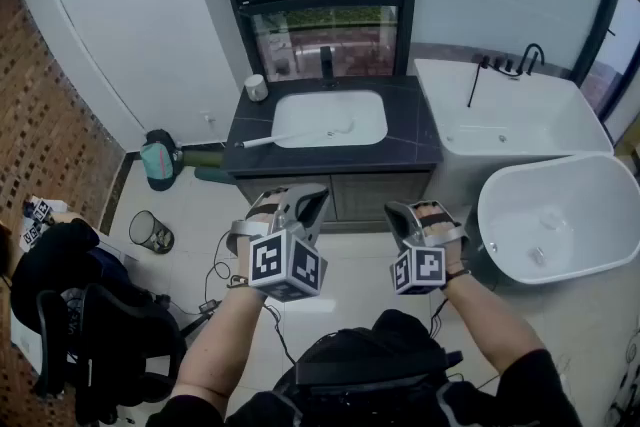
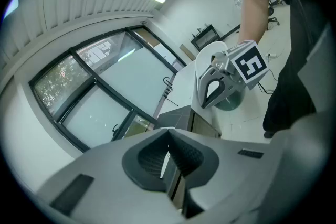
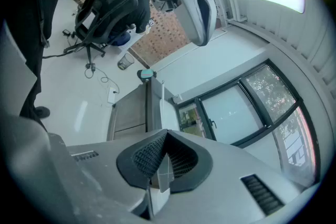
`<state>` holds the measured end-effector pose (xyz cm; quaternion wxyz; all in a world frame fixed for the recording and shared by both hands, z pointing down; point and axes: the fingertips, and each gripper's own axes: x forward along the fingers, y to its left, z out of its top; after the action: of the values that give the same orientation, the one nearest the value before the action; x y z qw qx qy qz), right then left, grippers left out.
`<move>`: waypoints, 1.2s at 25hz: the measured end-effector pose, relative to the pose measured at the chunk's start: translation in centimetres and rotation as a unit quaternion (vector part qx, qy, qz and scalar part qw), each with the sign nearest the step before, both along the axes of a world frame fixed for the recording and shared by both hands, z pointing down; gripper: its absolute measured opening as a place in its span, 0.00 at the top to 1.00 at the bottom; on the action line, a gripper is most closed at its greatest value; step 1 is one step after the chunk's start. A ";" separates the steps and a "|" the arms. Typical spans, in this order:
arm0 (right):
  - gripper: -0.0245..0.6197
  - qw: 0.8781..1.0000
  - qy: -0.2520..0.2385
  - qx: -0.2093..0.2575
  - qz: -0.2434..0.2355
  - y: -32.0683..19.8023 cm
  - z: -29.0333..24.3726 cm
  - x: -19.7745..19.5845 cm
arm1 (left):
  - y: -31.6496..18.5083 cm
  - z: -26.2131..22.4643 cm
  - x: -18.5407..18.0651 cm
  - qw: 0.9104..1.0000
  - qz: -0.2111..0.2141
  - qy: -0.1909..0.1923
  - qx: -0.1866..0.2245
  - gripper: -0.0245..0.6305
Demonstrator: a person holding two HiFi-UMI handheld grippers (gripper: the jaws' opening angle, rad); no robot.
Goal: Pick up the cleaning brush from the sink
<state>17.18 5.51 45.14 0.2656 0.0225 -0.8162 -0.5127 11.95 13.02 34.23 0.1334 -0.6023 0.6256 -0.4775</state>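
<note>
A white basin (image 1: pixel 372 120) is set in a dark vanity counter (image 1: pixel 420 145) below the window. The cleaning brush (image 1: pixel 266 141) has a long white handle and lies at the basin's left edge, partly on the counter. My two grippers hang in front of the vanity, above the floor and well short of the brush. The left gripper (image 1: pixel 312 199) (image 2: pixel 168 135) is shut with nothing in it. So is the right gripper (image 1: pixel 398 214) (image 3: pixel 165 136), also empty. Each gripper view shows the other gripper off to the side.
A black tap (image 1: pixel 326 63) stands behind the basin, with a small cup (image 1: pixel 257 87) on the counter's left. A white tub (image 1: pixel 560 215) and a second white fixture (image 1: pixel 510 125) fill the right. A waste bin (image 1: pixel 150 232) and an office chair (image 1: pixel 80 315) are on the left.
</note>
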 end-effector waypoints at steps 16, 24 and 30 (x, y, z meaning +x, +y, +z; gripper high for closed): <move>0.96 0.985 -0.114 -0.126 0.025 -14.7 -7.5 -23.8 | -13.6 1.5 -26.0 0.998 -0.041 0.044 -0.023 0.94; 0.96 0.950 -0.188 -0.218 0.124 -17.3 -7.9 -36.1 | -17.0 2.1 -40.6 0.996 0.021 0.086 -0.018 0.94; 0.96 0.880 -0.290 -0.299 0.229 -18.4 -9.0 -42.3 | -17.9 4.8 -51.5 0.988 0.067 0.131 -0.056 0.94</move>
<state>-25.14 -12.86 36.09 0.1212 0.2753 -0.9434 -0.1396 -39.60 -4.89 39.04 0.0480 -0.7065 0.5685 -0.4187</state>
